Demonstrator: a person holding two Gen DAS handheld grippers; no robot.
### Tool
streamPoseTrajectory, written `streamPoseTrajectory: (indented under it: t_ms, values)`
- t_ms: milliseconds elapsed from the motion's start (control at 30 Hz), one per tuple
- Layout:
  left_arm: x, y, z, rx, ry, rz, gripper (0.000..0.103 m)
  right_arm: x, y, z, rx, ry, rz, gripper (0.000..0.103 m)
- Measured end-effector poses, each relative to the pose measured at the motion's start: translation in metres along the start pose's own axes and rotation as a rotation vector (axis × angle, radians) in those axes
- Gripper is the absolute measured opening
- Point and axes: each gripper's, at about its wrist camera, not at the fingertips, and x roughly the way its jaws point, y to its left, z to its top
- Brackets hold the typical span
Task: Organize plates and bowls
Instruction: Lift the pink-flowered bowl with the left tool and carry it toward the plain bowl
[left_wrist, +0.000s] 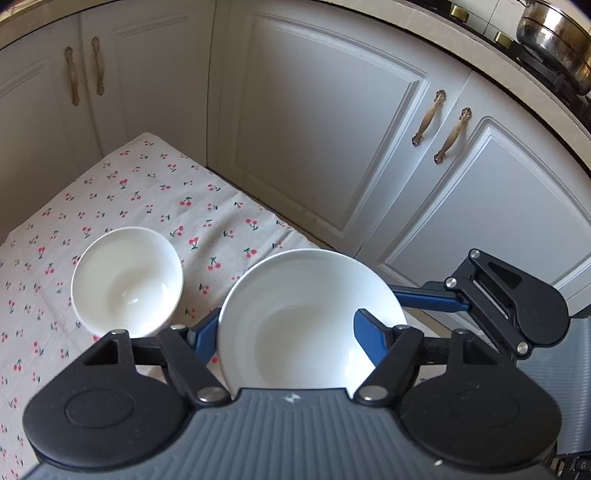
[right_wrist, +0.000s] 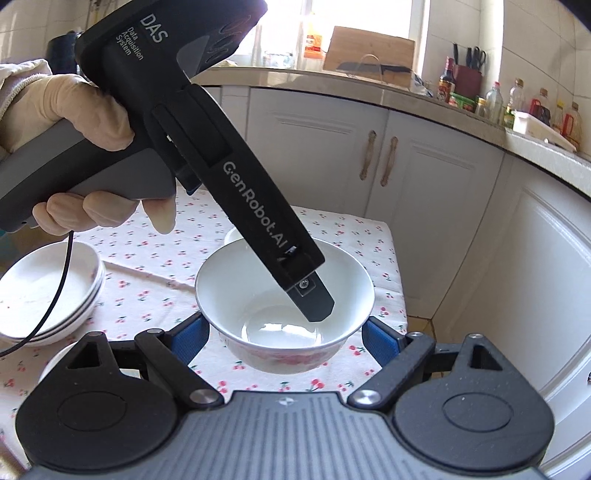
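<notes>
A white bowl (right_wrist: 258, 295) with a red pattern low on its outside hangs a little above the cherry-print tablecloth (right_wrist: 147, 258). My right gripper (right_wrist: 288, 336) clasps it, one blue pad on each side of its outer wall. My left gripper (left_wrist: 286, 336) straddles the same bowl (left_wrist: 295, 306). Its right finger (left_wrist: 369, 332) is inside the bowl and its left finger (left_wrist: 203, 339) is outside the wall. The inner fingertip (right_wrist: 314, 306) hovers over the bowl's floor, and pad contact is hidden. A second white bowl (left_wrist: 127, 282) sits on the cloth.
A stack of shallow white dishes (right_wrist: 48, 291) stands at the table's left, with another rim (right_wrist: 55, 362) nearer. A gloved hand (right_wrist: 74, 107) holds the left gripper. White cabinet doors (left_wrist: 332, 129) close in behind and right of the table. A steel pot (left_wrist: 554, 40) sits on the counter.
</notes>
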Motion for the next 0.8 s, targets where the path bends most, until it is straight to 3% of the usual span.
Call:
streamPoseTrajectory:
  t_ms: [533,800]
  values:
    - [-0.06,-0.02,-0.065,-0.061,-0.05,0.065,0.074,-0.039,0.049,-0.007,-0.015,-0.021,0.106,0.092]
    - [-0.071,-0.022,-0.097,-0.095,-0.063,0.083,0.074,-0.047,0.072,-0.015,-0.032,-0.015,0.149,0.092]
